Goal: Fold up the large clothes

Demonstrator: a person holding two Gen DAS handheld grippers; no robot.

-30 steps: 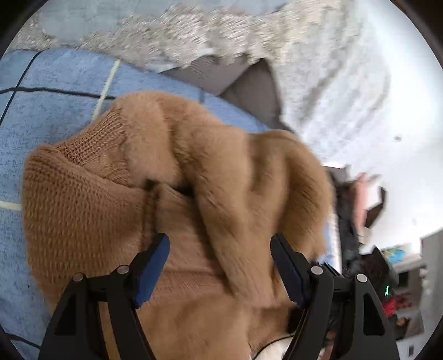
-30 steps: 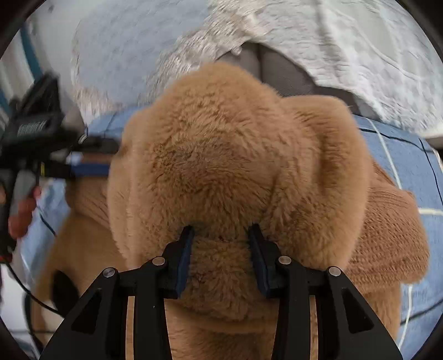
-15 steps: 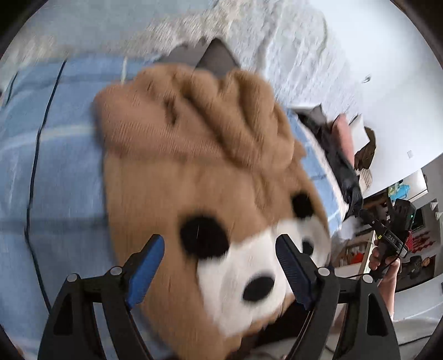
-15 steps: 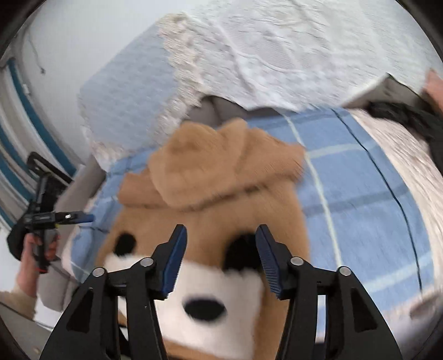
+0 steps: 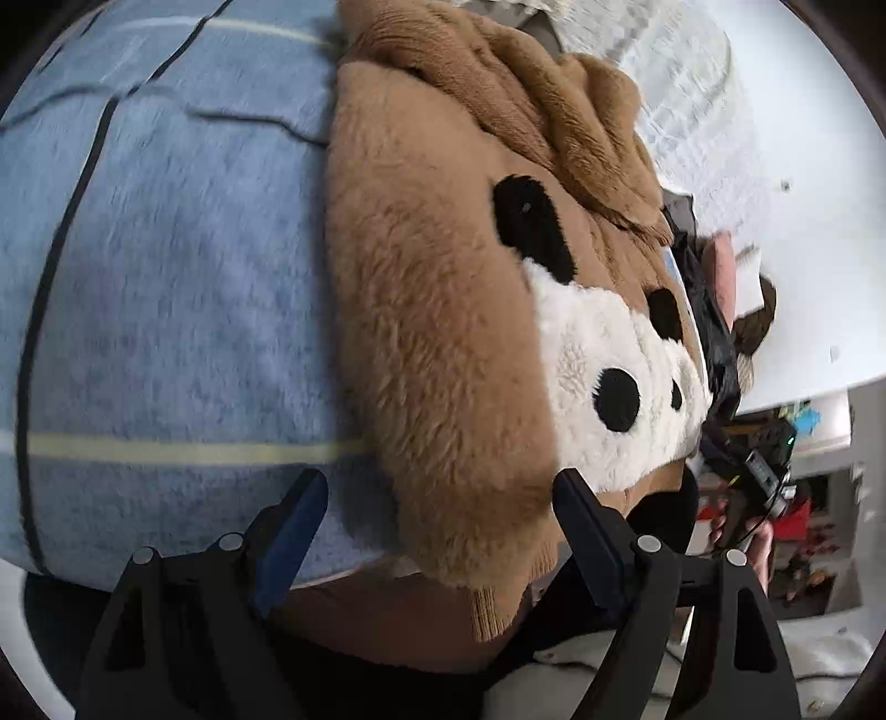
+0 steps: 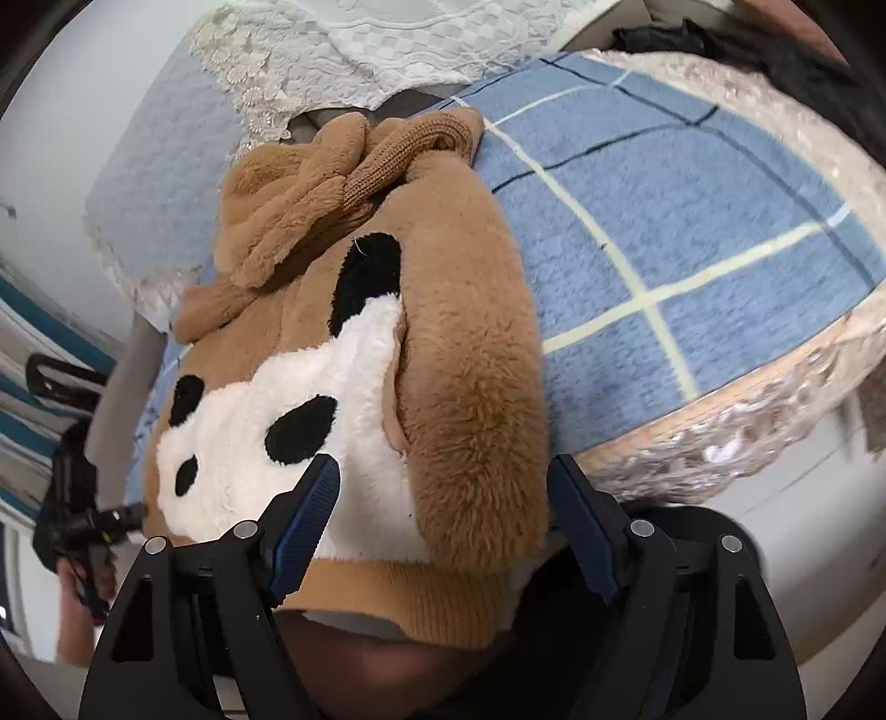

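Observation:
A fluffy brown sweater (image 5: 443, 310) with a white-and-black bear face lies on a blue plaid blanket (image 5: 166, 288). Its sides are folded inward and its sleeves are bunched at the far end. My left gripper (image 5: 440, 493) is open just above the near hem, with the folded left edge between the jaws and untouched. In the right wrist view the sweater (image 6: 459, 343) fills the middle. My right gripper (image 6: 443, 476) hovers over its near hem with jaws still opening. The folded right side lies between them and the pads do not press it.
A white lace cover (image 6: 387, 50) lies beyond the sweater. Dark clothes (image 6: 747, 44) are piled at the blanket's far right. The blanket's fringed beige edge (image 6: 747, 421) drops off to the right. Each view shows a hand holding the other gripper (image 5: 758, 487) (image 6: 77, 520) off the near edge.
Both grippers pulled back from the bunched sleeves to the near hem. The right gripper let go of the fluffy sleeve and opened wide. The bear face came into view.

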